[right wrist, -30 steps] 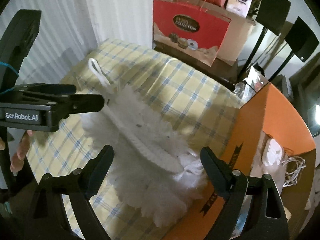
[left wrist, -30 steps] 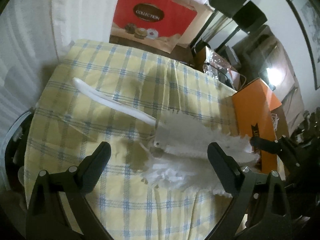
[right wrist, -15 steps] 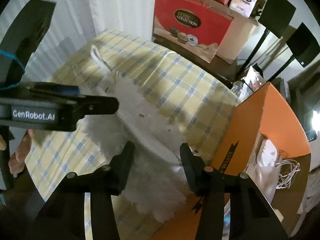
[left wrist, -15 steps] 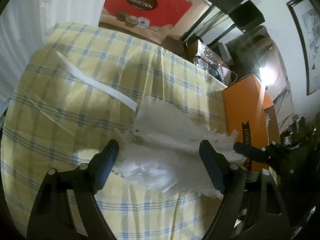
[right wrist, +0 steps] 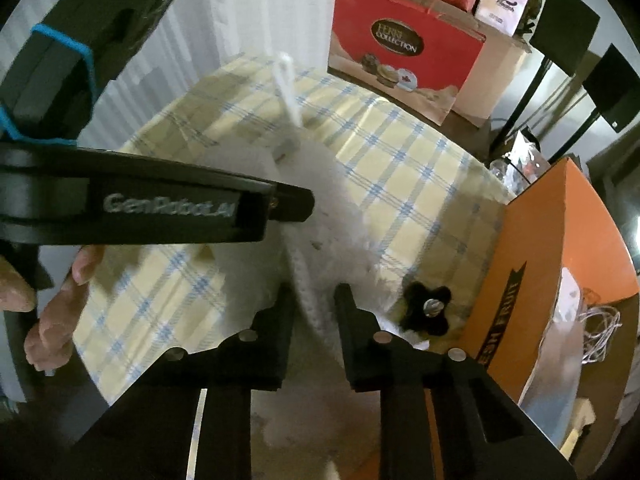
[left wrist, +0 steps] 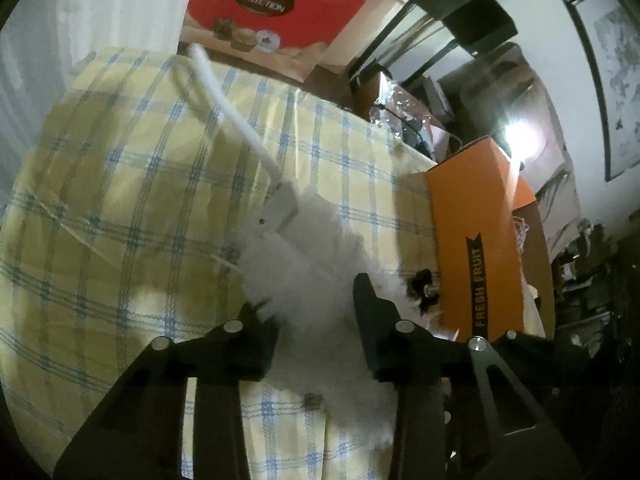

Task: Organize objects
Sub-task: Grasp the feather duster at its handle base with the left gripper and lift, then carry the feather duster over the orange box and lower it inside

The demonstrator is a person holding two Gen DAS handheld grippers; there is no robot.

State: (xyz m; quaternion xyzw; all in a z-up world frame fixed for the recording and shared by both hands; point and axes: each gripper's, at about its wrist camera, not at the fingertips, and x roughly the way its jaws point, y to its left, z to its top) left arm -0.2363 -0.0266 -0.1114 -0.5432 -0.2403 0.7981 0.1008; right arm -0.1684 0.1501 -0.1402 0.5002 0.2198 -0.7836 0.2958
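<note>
A white fluffy duster with a long white handle is lifted over the yellow checked tablecloth. My left gripper is shut on the duster's fluffy head. My right gripper is shut on the duster's ribbed white core, handle pointing away. The left gripper's body crosses the right wrist view. An orange "FRESH FRUIT" box stands open to the right and also shows in the right wrist view.
A red "Collection" gift bag stands behind the table. Black stands and a plastic-wrapped bundle are at the back right. The orange box holds white items and cord. A black knob sits near the box.
Both grippers closed from open onto the duster. The duster rose off the cloth, and its handle swung from lying leftward to pointing away toward the red bag.
</note>
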